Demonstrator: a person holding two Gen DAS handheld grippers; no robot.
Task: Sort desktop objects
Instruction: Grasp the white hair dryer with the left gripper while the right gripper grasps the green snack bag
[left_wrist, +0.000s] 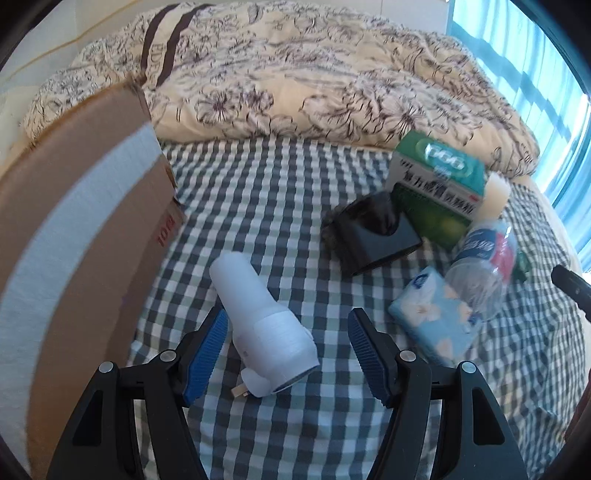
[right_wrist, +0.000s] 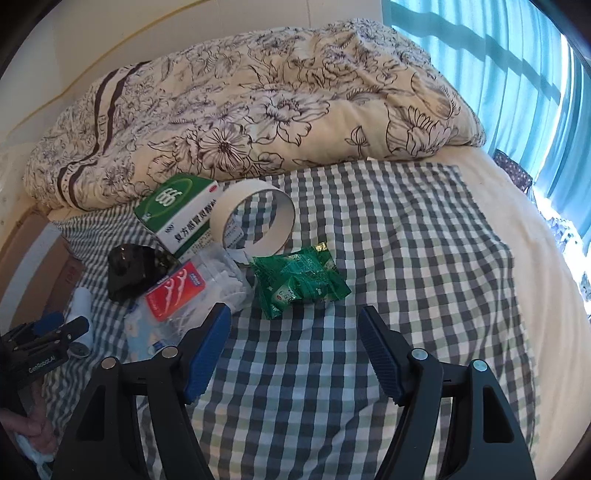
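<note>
**On the checked bedsheet, both grippers standing open among the clutter**

On the checked sheet (left_wrist: 280, 184), the left gripper (left_wrist: 288, 332) is hovering with its jaws spread wide, holding nothing; a white plug-in device (left_wrist: 264, 325) is lying between the blue pads, closer to the left pad, whether touching it I cannot tell. Its metal prongs are pointing back toward the camera. A cardboard box (left_wrist: 74, 236) is standing just to the left. Ahead and to the right, a black object (left_wrist: 373, 236) is lying beside a green and white medicine box (left_wrist: 436, 173), with a clear plastic pack (left_wrist: 484, 266) and a blue tissue packet (left_wrist: 436, 317) nearer.

In the right wrist view, the right gripper (right_wrist: 295, 332) is likewise gaping wide and gripping nothing, hanging above bare sheet. Just ahead of it a green foil sachet (right_wrist: 299, 284) is lying flat, with a roll of tape (right_wrist: 255, 221) standing on edge behind it, leaning against the medicine box. A clear pack of floss picks (right_wrist: 192, 291) is lying next to the left pad. A floral quilt (right_wrist: 258, 122) is lying bunched at the far side.
</note>
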